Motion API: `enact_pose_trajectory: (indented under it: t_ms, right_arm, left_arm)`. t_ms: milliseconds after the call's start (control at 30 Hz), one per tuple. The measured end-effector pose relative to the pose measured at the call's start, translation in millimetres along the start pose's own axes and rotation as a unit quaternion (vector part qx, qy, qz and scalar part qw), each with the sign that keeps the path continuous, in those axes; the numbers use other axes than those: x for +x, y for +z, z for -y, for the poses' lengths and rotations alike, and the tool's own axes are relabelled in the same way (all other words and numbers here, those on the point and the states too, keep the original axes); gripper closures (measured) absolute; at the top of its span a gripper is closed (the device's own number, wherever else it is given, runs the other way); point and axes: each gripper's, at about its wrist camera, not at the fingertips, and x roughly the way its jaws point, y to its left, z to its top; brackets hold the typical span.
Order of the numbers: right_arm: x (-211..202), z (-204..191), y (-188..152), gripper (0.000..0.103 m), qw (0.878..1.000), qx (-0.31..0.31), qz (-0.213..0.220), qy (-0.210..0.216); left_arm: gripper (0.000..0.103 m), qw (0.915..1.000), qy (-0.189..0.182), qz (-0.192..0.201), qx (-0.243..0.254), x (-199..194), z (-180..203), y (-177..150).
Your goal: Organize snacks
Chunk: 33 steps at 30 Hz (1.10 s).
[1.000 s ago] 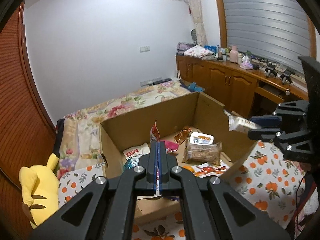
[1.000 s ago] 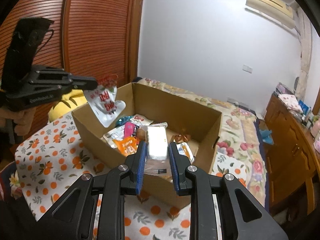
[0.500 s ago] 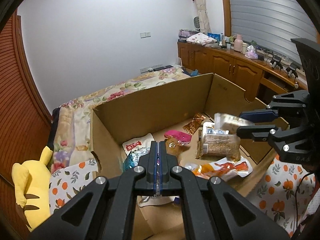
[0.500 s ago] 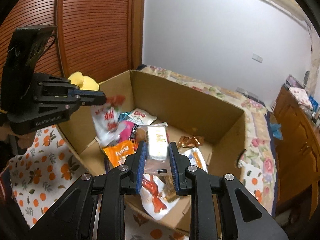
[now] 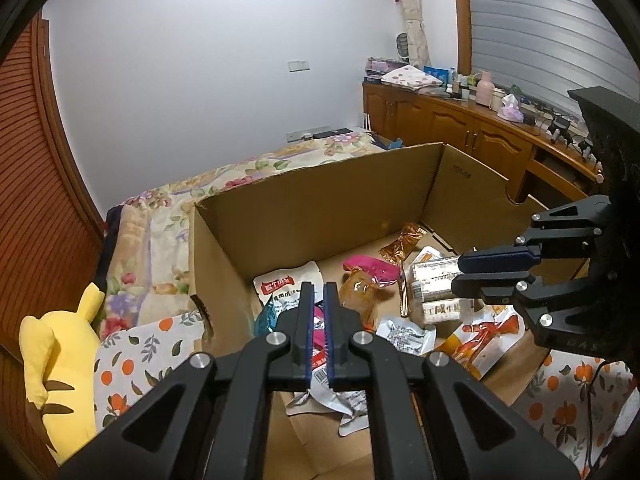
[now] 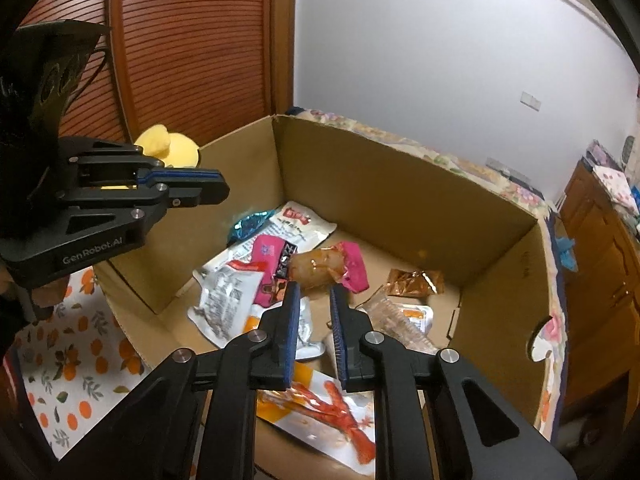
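An open cardboard box point(image 5: 320, 208) point(image 6: 380, 184) holds several snack packets. My left gripper point(image 5: 319, 286) point(image 6: 224, 190) hangs over the box's left part, its jaws opening a narrow slit with nothing between them. A crumpled white pouch point(image 5: 324, 396) point(image 6: 224, 300) lies on the box floor under it. My right gripper point(image 6: 315, 286) point(image 5: 458, 270) hovers over the box's right part, its jaws closing with nothing between the pads. A pale ridged packet point(image 5: 434, 312) point(image 6: 394, 316) rests on the floor below it. A pink-wrapped brown snack point(image 6: 320, 268) lies just beyond the right fingertips.
The box stands on an orange-print cloth point(image 5: 140, 344). A yellow plush toy point(image 5: 52, 360) sits left of it. A floral bed point(image 5: 240, 172) lies behind, wooden cabinets point(image 5: 460, 128) to the right. An orange pouch point(image 6: 332, 412) lies near the box's front wall.
Both grippers came lower over the box. The white pouch has left the left gripper and lies in the box. The pale packet is gone from between the right gripper's pads.
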Motion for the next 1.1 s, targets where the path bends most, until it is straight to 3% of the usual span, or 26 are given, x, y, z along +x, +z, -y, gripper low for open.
enact_pose_trajectory:
  t_ms: [333, 533, 600, 733, 833, 1033, 1100]
  right_arm:
    - [-9.2, 3.7, -4.2, 0.089, 0.999, 0.028, 0.022, -0.003]
    - [-25.1, 5.9, -9.5, 0.085, 0.998, 0.051, 0.046, -0.014]
    - [-30.6, 6.8, -10.1, 0.076, 0.997, 0.058, 0.054, -0.023]
    - [-39.3, 6.8, -11.0, 0.062, 0.995, 0.066, 0.068, -0.031]
    - [-42.9, 5.6, -11.2, 0.051, 0.993, 0.069, 0.077, -0.049]
    - [-43.9, 6.2, -12.1, 0.028, 0.992, 0.08, 0.082, -0.056]
    - [-44.0, 5.8, -13.1, 0.024, 0.992, 0.08, 0.082, -0.061]
  left_arm:
    - [0.098, 1.0, 0.001, 0.005, -0.004, -8.5, 3.6, -3.1]
    - [0.072, 0.9999, 0.007, 0.008, -0.013, -18.8, 6.5, -5.2]
    - [0.06, 0.9997, 0.014, 0.01, -0.015, -22.2, 7.2, -5.3]
    - [0.051, 0.9994, 0.029, 0.012, -0.012, -26.2, 8.8, -8.2]
    - [0.03, 0.9991, 0.037, 0.019, -0.011, -29.8, 11.2, -10.8]
    - [0.024, 0.9991, 0.032, 0.017, -0.022, -32.9, 10.8, -11.4]
    - [0.013, 0.999, 0.031, 0.018, -0.027, -34.2, 10.0, -11.2]
